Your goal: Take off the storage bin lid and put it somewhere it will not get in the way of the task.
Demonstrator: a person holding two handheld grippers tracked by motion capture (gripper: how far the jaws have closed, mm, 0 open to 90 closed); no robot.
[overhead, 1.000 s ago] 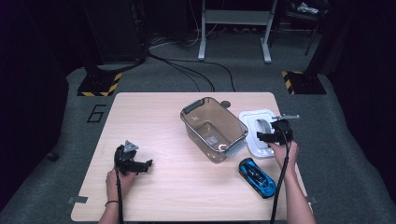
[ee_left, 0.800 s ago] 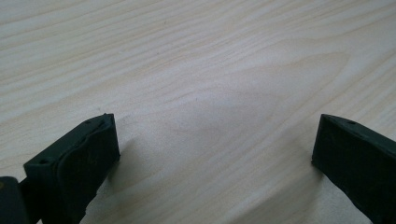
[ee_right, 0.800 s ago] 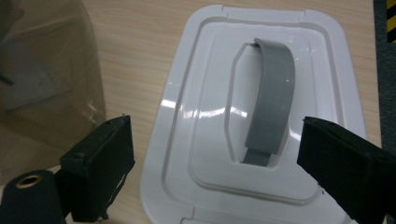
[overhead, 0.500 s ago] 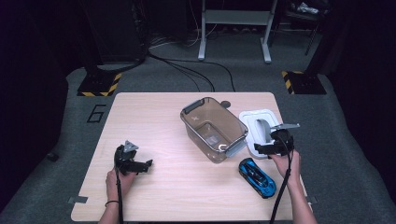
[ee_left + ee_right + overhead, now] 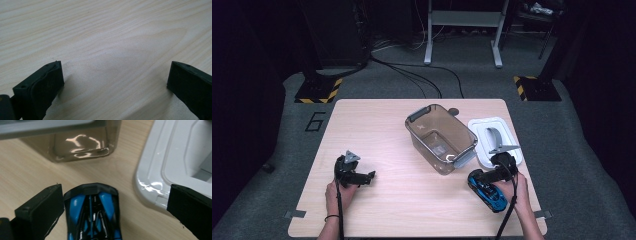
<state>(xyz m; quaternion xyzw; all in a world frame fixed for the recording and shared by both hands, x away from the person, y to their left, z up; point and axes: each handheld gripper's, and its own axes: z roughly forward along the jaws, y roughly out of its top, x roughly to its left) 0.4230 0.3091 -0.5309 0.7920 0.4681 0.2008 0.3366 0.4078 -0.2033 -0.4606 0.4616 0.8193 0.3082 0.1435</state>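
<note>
- At the near right of the wooden table [image 5: 412, 200], the right gripper [image 5: 488, 175] is held by a hand [image 5: 512, 192] just over a blue and black toy car [image 5: 488, 193].
- In the right gripper view the jaws are seen wide apart, released, with the toy car [image 5: 92, 212] between them; the left jaw is just beside the side of the car, and contact cannot be told.
- The car is lying flat on the table near the right edge. Its long axis is seen as diagonal in the high view, from the near right to the far left; the rounded end is pointed toward the bin.
- At the near left, the left gripper [image 5: 357, 176] is held low over bare wood by the other hand [image 5: 336, 192]. Its jaws are spread open, and nothing is gripped between them.
- Farther, in the middle of the table, a transparent grey plastic bin [image 5: 439, 137] is placed without its lid. A small label-like patch is seen at its bottom; whether anything else is inside cannot be told.
- Just to the right of the bin, a white lid [image 5: 494, 140] with a grey handle is laid flat on the table.
- Beyond the table, black cables [image 5: 412, 75] are lying on the grey floor.
</note>
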